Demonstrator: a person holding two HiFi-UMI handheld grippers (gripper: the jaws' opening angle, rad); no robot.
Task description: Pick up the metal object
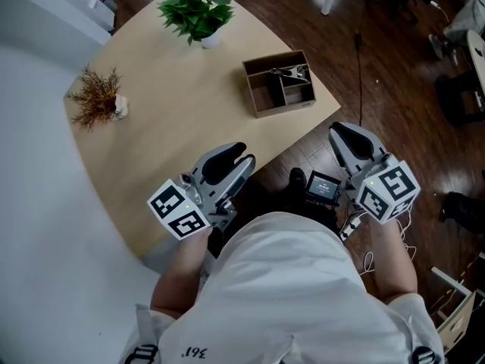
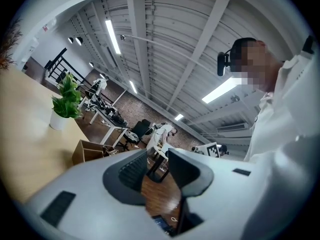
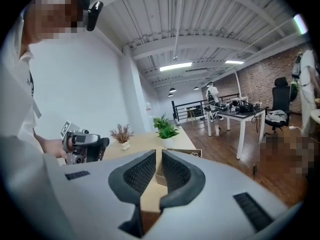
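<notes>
The metal object (image 1: 290,72), a dark clip-like piece, lies in the back compartment of an open cardboard box (image 1: 261,105) near the table's right edge. Both grippers are held close to the person's body, well short of the box. My left gripper (image 1: 241,158) hovers over the table's near edge; in the left gripper view its jaws (image 2: 157,156) stand a little apart with nothing between them. My right gripper (image 1: 341,131) is off the table over the dark floor, and its jaws (image 3: 159,156) are drawn together on nothing. The box (image 3: 192,153) shows just past them.
A green potted plant (image 1: 195,14) stands at the table's far end and a dried brown plant (image 1: 98,97) at its left edge. The light wooden table (image 1: 174,105) ends just right of the box. Cables and dark gear (image 1: 324,186) lie on the floor.
</notes>
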